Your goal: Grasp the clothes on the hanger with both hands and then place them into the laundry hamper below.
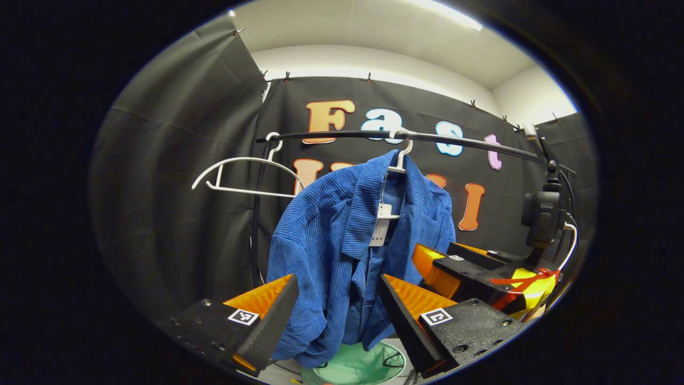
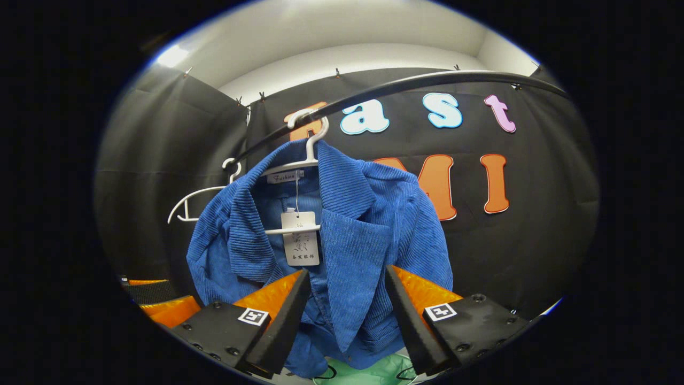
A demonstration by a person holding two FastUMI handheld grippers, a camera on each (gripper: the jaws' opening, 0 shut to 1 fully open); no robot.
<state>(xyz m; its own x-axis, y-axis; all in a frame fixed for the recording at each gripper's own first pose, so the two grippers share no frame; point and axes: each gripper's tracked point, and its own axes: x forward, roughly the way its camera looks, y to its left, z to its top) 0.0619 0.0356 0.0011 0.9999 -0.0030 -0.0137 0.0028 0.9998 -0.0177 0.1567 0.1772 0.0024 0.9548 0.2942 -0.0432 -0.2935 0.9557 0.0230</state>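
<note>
Left gripper view: blue corduroy jacket (image 1: 342, 251) hangs on a white hanger (image 1: 399, 155) hooked over the black rail (image 1: 427, 138), paper tag (image 1: 380, 227) at the collar. Left gripper (image 1: 336, 321) sits low in front of the jacket, jaws spread wide, the jacket's lower half seen between them; I cannot tell if either finger touches the cloth. Green laundry hamper (image 1: 355, 366) directly below the jacket hem. An empty white hanger (image 1: 240, 174) hangs on the rail to the left of the jacket. Right gripper (image 1: 443, 267) appears just right of the jacket, near its sleeve; contact unclear. Right gripper view: same jacket (image 2: 342, 240) on its hanger (image 2: 304, 160) under the rail (image 2: 406, 85), tag (image 2: 300, 238) mid-chest. Right gripper (image 2: 344, 315) is in front of the jacket's lower lapel, jaws spread, not pinching. Hamper (image 2: 374, 371) below the jacket hem. Empty hanger (image 2: 197, 200) behind the jacket's left shoulder. Part of the left gripper (image 2: 160, 305) lies left of the jacket, low.
</note>
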